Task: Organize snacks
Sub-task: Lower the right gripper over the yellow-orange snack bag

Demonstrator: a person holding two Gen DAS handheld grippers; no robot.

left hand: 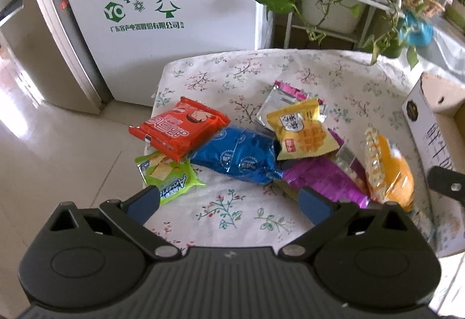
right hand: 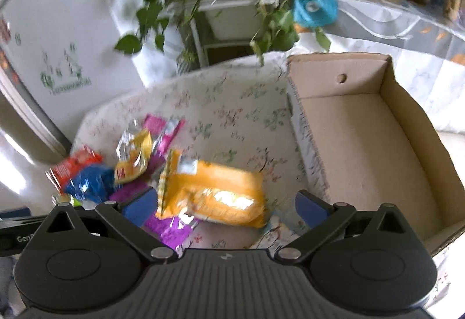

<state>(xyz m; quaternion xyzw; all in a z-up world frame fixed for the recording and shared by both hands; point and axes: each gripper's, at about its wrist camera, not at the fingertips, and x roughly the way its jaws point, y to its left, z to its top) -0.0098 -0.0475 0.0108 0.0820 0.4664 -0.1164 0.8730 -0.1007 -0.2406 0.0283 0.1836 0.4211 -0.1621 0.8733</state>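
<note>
Both the left gripper [left hand: 229, 200] and the right gripper [right hand: 228, 204] hang with fingers spread, grasping nothing. The orange packet [right hand: 215, 194] lies between the right fingers, with the cardboard box [right hand: 389, 92] at two o'clock and the other snacks [left hand: 241, 156] piled at ten.

Cardboard box [right hand: 363, 144] empty inside, open top; bare cloth [right hand: 232, 121] btwn it & snack pile [left hand: 247, 150].

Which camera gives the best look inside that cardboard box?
The right wrist view: the cardboard box lies open there, its bare floor and walls visible, nothing inside. The left wrist view catches only an outer corner at the frame's edge.
</note>
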